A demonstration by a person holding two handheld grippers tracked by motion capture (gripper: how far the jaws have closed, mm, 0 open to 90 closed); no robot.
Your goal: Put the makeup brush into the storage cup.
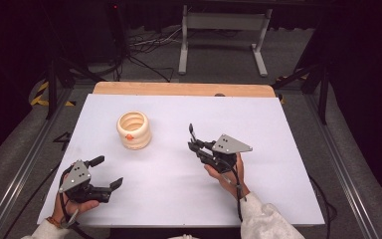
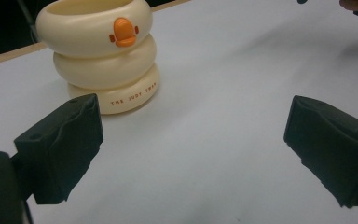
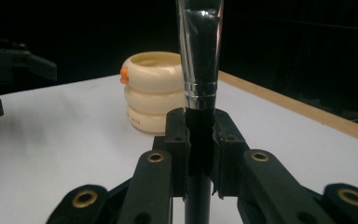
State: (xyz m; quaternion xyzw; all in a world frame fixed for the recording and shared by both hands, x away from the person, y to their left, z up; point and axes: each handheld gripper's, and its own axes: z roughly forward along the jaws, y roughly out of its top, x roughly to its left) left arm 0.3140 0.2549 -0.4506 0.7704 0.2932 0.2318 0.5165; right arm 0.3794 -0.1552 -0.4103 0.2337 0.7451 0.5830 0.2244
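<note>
— White table top (image 1: 179, 199) under my two hands. What does my right gripper (image 1: 193, 142) have?

— Its jaws are squeezed tight on a black brush (image 3: 199, 51), standing up.

— And my left gripper (image 1: 107, 172)?

— Jaws wide apart, nothing in them. The cream holder (image 1: 134, 130) (with the orange duck beak) sits near it, not touching.

Cream ringed holder (image 1: 134, 130) upright on white table (image 1: 258, 124); left tool (image 1: 103, 172) jaws apart; right tool (image 1: 194, 142) grips brush (image 1: 191, 130).
</note>
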